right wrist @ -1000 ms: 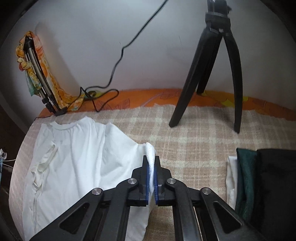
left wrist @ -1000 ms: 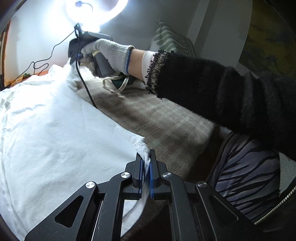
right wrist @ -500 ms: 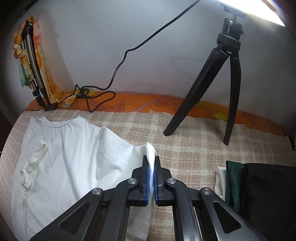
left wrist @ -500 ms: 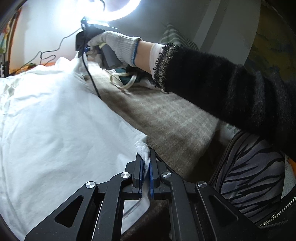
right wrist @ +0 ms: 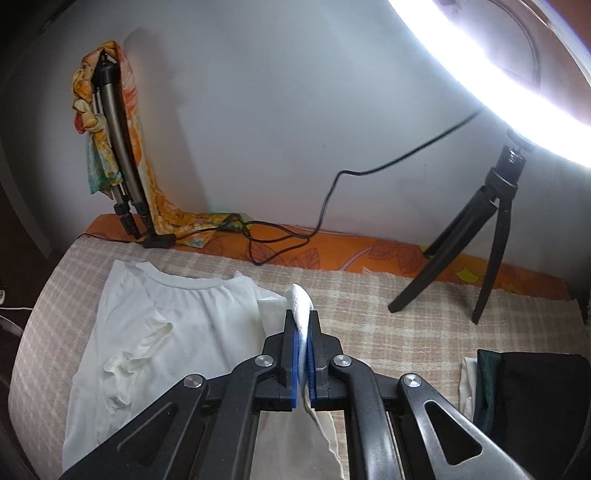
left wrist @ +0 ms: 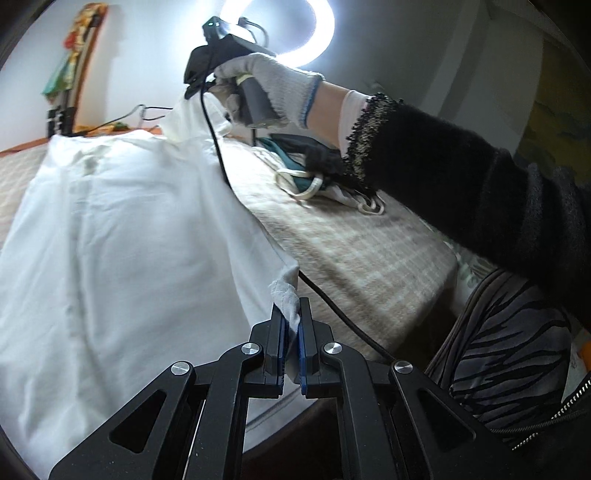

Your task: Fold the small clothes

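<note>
Both claws, the left gripper (left wrist: pixel 290 325) and right gripper (right wrist: pixel 303 334), are clamped on one edge of the white shirt (right wrist: pixel 166 332), which is lifted so it can be folded over.

A glaring ring light (left wrist: pixel 284 33) washes both fisheye views; edges bend and darken, slight blur.

A lit ring light (right wrist: pixel 517 88) stands on a black tripod (right wrist: pixel 480 236) at the back of a beige checked blanket (right wrist: pixel 406 325), before a pale wall. An orange leaf-print sheet (right wrist: pixel 332 254) edges the blanket. A black cable (right wrist: pixel 325 199) runs down to it. A patterned scarf (right wrist: pixel 99 122) drapes a folded stand (right wrist: pixel 118 155).
</note>
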Available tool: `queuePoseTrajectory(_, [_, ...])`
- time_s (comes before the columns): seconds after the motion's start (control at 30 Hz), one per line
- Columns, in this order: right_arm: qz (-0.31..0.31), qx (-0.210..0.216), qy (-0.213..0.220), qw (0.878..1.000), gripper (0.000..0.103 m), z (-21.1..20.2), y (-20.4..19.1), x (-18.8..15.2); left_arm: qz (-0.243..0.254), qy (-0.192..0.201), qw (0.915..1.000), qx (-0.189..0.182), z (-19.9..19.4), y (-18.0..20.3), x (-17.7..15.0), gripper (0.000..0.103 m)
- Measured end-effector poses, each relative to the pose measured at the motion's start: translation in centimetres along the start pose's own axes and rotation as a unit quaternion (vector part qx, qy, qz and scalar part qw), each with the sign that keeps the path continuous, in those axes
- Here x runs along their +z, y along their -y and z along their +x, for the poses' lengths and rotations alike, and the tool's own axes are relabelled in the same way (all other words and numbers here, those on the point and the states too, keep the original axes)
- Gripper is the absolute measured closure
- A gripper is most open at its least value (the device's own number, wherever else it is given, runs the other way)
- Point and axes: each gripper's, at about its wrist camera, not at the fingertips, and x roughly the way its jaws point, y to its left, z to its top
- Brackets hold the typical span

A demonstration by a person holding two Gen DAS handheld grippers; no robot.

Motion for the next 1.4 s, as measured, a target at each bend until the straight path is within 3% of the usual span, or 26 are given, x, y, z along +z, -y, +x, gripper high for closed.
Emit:
queuePoseTrajectory(0.53, [-0.074, 0.021, -0.019, 0.997, 0.102, 3.3, -12.3, 0.2, -0.047, 0.012, 0.9978, 0.046, -2.5, -2.7, -2.5, 0.100])
queuePoseTrajectory(0.77, [-0.066, 0.034, -0.018, 0.997, 0.102, 4.1, -13.7, 0.7, -0.045, 0.010, 0.9976, 0.052, -3.0, -2.8, -3.1, 0.100])
queuePoseTrajectory(0.9, [-0.063, 0.027, -0.019, 0.997, 0.102, 4.8, -13.6, 0.7, -0.019, 0.014, 0.9976, 0.066, -3.4, -2.1, -3.4, 0.100])
queuePoseTrajectory(1.2, [-0.023, 0.082, -0.026, 0.996, 0.101, 6.3, -12.6, -0.1, -0.031, 0.005, 0.9968, 0.074, -3.6, -2.8, -3.9, 0.100])
queuePoseTrajectory(1.27, [-0.011, 0.095, -0.030, 0.995, 0.093, 6.3, -12.3, -0.1, -0.030, 0.007, 0.9965, 0.078, -3.9, -2.7, -3.9, 0.100])
queuePoseTrajectory(1.3, [-0.004, 0.104, -0.029, 0.994, 0.078, 6.0, -12.0, 0.0, -0.029, 0.008, 0.9965, 0.079, -4.1, -2.7, -3.9, 0.100])
queuePoseTrajectory(1.33, [0.000, 0.113, -0.021, 0.993, 0.071, 5.4, -11.6, 0.1, -0.026, 0.011, 0.9964, 0.080, -4.3, -2.6, -3.9, 0.100])
queuePoseTrajectory(1.4, [-0.008, 0.102, -0.006, 0.995, 0.068, 4.0, -11.1, 0.2, -0.018, 0.015, 0.9964, 0.081, -4.7, -2.3, -3.9, 0.100])
